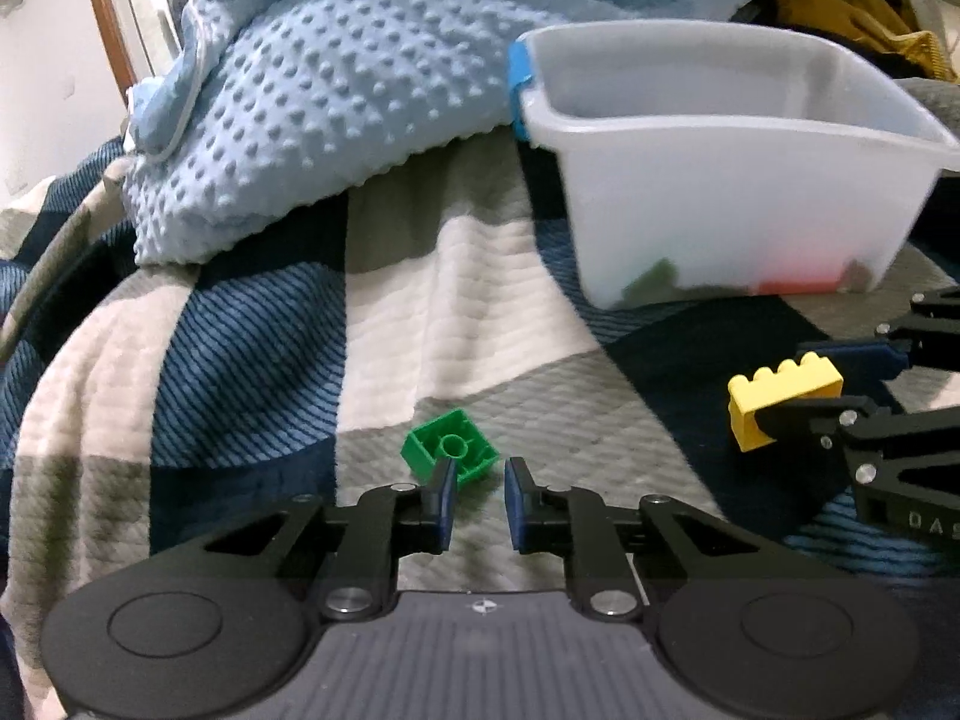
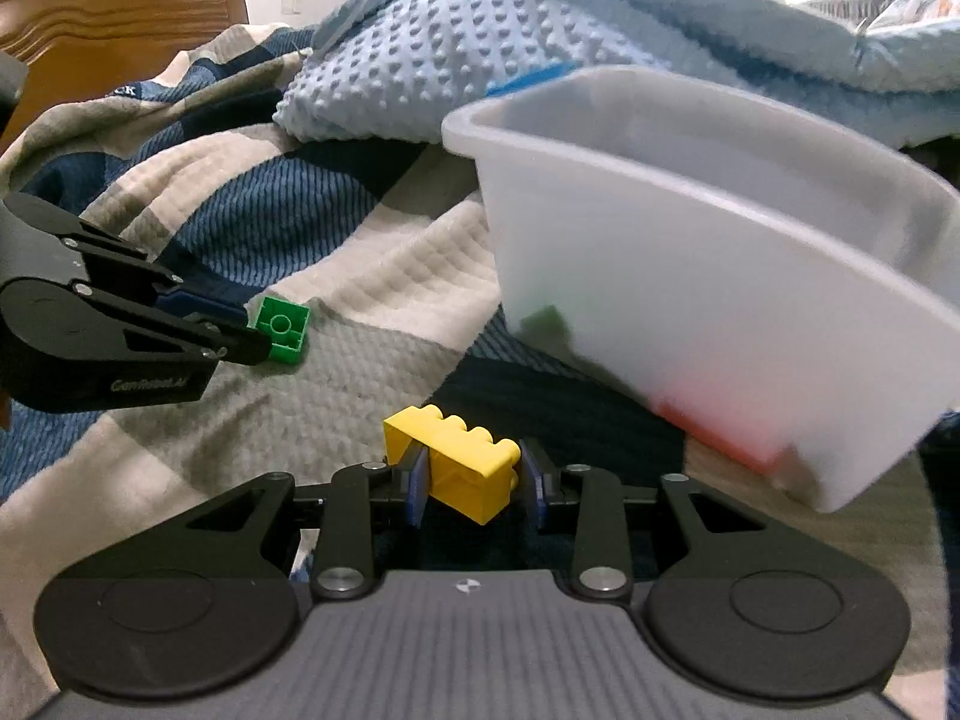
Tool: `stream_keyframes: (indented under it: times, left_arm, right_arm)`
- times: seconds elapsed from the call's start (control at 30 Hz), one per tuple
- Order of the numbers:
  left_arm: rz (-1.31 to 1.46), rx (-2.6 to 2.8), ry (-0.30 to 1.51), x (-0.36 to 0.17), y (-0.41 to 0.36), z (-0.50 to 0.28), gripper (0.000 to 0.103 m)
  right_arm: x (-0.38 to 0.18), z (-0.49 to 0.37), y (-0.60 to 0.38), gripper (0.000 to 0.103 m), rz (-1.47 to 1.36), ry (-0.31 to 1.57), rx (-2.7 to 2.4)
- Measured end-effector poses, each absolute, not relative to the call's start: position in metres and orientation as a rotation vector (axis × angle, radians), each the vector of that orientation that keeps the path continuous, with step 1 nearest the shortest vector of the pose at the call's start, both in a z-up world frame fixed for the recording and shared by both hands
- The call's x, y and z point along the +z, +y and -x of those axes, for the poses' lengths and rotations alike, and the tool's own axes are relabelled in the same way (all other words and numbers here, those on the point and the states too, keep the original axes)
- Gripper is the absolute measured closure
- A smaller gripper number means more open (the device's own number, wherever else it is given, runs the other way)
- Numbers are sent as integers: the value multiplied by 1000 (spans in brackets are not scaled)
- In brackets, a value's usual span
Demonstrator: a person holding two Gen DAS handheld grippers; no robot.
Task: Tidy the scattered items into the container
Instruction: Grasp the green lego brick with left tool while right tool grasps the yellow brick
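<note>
A small green brick [image 1: 451, 449] lies hollow side up on the checked quilt [image 1: 240, 360]. It sits just past the tips of my left gripper [image 1: 478, 474], whose pads stand close together with nothing between them. The left fingertip overlaps the brick's near edge; the right one is clear of it. In the right wrist view the green brick [image 2: 281, 329] sits at the tip of the left gripper [image 2: 252, 333]. My right gripper [image 2: 474, 480] is shut on a yellow brick [image 2: 465, 468], also seen from the left as the yellow brick [image 1: 780, 396]. The translucent white bin [image 1: 720, 204] stands behind.
Green and red pieces show dimly through the wall of the bin [image 2: 690, 300], which has a blue clip [image 1: 519, 90] on its left end. A dotted light-blue blanket [image 1: 330, 90] is heaped behind it. A wooden headboard [image 2: 120, 12] stands far left.
</note>
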State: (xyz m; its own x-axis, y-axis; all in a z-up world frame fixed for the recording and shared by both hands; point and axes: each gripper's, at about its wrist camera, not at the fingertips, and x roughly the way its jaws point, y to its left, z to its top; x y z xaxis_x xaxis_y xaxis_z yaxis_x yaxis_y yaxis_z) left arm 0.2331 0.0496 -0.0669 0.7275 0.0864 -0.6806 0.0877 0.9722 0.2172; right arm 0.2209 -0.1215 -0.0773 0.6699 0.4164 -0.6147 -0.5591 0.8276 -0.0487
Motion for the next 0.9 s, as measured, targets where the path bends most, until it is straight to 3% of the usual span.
stream_keyframes:
  times: [0.17,0.23,0.27,0.3,0.57,0.63,0.67,0.7,0.73,0.8,0.9]
  left_arm:
    - [-256,8,739,-61,40,-224,75]
    - [-235,32,733,-60,42,-226,52]
    - [-222,50,729,-60,43,-230,32]
    - [-216,69,725,-60,45,-233,26]
    - [-182,127,731,-73,55,-266,27]
    - [-163,133,747,-80,60,-274,39]
    - [-155,129,760,-84,61,-277,54]
    - [-143,117,772,-88,62,-280,58]
    - [-140,114,771,-90,62,-279,58]
    - [-167,112,759,-92,59,-279,70]
    - [-178,103,750,-89,58,-275,70]
  right_arm:
    - [-69,-207,-130,68,234,620,542]
    - [-69,-204,-132,68,232,622,539]
    - [-69,-203,-133,68,229,624,538]
    - [-69,-202,-134,68,227,626,537]
    - [-81,-211,-136,68,215,649,538]
    - [-85,-212,-136,68,214,654,542]
    - [-87,-213,-136,68,215,656,543]
    - [-89,-214,-136,68,216,660,544]
    - [-91,-215,-136,68,214,663,545]
    - [-93,-215,-136,68,210,665,545]
    - [-93,-215,-137,68,206,665,545]
